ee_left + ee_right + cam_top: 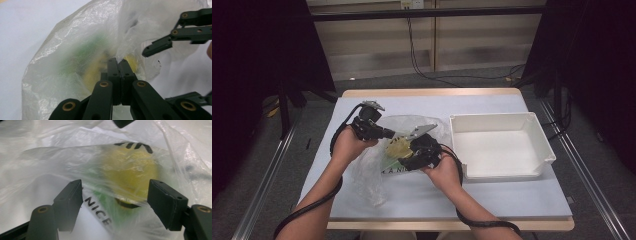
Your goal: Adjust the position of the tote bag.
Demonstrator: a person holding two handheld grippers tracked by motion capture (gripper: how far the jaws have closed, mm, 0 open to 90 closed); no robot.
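Apparently mid-job: yellow item [130, 176] not out of the bag [377, 165] yet, white bin [499, 145] holds nothing. Left claw [119, 65] is clamped tight on a fold of bag film, holding it up. Right claw [115, 200] is spread apart, gripping nothing, with the item just ahead between its jaws, under plastic. Bag lies mid-worktop [512, 195], left of bin. Left to do, likely: extract item, drop in bin.

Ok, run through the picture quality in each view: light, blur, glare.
High view: the table is evenly lit, the surroundings dark, the focus sharp. Left gripper view: the plastic bag is soft and hazy, its white film glaring, while the shut left tool is crisper. Right gripper view: the yellow item blurs behind film.
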